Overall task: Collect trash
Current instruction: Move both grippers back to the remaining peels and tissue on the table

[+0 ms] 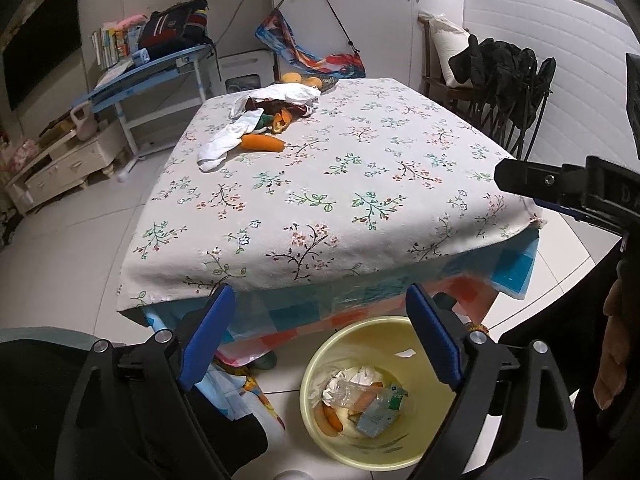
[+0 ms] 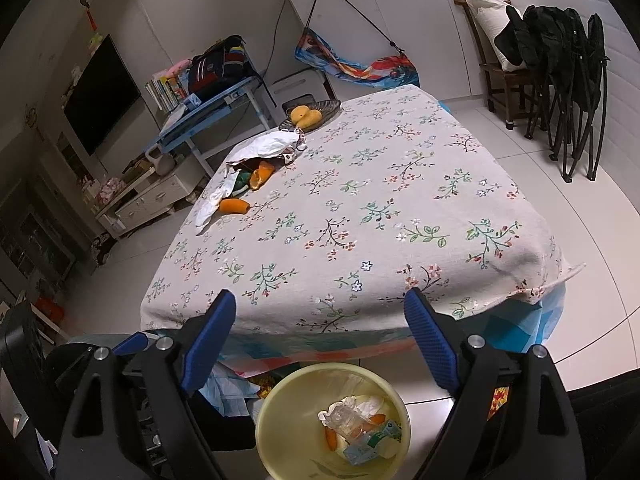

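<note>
A yellow trash bin (image 1: 320, 432) stands on the floor at the table's near edge; it also shows in the right wrist view (image 2: 280, 440). It holds crumpled tissue, a clear plastic bottle (image 1: 352, 394), a green carton and orange peel. Trash lies at the table's far left: white tissue (image 1: 224, 142), an orange peel piece (image 1: 262, 142), and a torn bag with peels (image 1: 276, 108). The same pile shows in the right wrist view (image 2: 248, 176). My left gripper (image 1: 320, 344) is open and empty above the bin. My right gripper (image 2: 320, 344) is open and empty above the bin.
The table (image 1: 340, 184) has a floral cloth. A dark dish with yellow fruit (image 2: 308, 116) sits at its far edge. Folded black chairs (image 2: 568, 92) stand at the right, a blue desk (image 1: 152, 76) and low cabinet at the left.
</note>
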`<move>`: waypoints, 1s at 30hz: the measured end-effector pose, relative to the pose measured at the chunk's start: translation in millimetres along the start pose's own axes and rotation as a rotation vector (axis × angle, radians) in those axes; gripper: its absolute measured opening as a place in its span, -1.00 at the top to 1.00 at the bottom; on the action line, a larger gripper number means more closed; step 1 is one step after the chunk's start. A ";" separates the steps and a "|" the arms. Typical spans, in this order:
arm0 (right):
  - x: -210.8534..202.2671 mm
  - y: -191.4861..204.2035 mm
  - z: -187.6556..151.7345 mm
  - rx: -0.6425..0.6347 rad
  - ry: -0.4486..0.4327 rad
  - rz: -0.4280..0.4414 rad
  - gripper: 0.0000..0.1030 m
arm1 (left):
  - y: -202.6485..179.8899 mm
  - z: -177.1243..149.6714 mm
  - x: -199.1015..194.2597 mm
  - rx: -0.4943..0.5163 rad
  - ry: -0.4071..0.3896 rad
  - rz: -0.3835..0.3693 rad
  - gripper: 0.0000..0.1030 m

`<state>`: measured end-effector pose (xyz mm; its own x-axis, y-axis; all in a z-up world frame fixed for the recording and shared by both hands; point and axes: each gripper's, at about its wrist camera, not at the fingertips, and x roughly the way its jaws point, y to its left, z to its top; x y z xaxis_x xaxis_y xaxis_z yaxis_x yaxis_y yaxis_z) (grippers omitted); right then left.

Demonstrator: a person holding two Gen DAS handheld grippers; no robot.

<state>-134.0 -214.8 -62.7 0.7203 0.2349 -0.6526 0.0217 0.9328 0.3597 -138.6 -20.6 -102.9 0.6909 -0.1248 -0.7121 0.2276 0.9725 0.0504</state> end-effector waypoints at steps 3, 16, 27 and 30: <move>-0.1 1.7 -0.5 0.000 -0.002 0.004 -0.61 | 0.2 0.0 -0.2 0.000 -0.001 0.003 -0.64; 2.5 16.8 -4.1 -0.029 0.000 0.017 -0.61 | 4.9 0.4 0.4 -0.011 -0.004 0.014 -0.67; 4.9 30.4 -2.9 -0.060 0.008 0.039 -0.61 | 12.0 1.3 -3.7 -0.039 -0.013 0.019 -0.67; 6.3 38.5 3.7 -0.096 0.006 0.048 -0.61 | 20.9 1.9 -6.3 -0.072 -0.014 0.033 -0.67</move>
<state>-126.1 -178.5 -50.4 0.7149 0.2817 -0.6400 -0.0795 0.9421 0.3258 -136.8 0.1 -96.1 0.7072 -0.0947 -0.7007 0.1552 0.9876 0.0231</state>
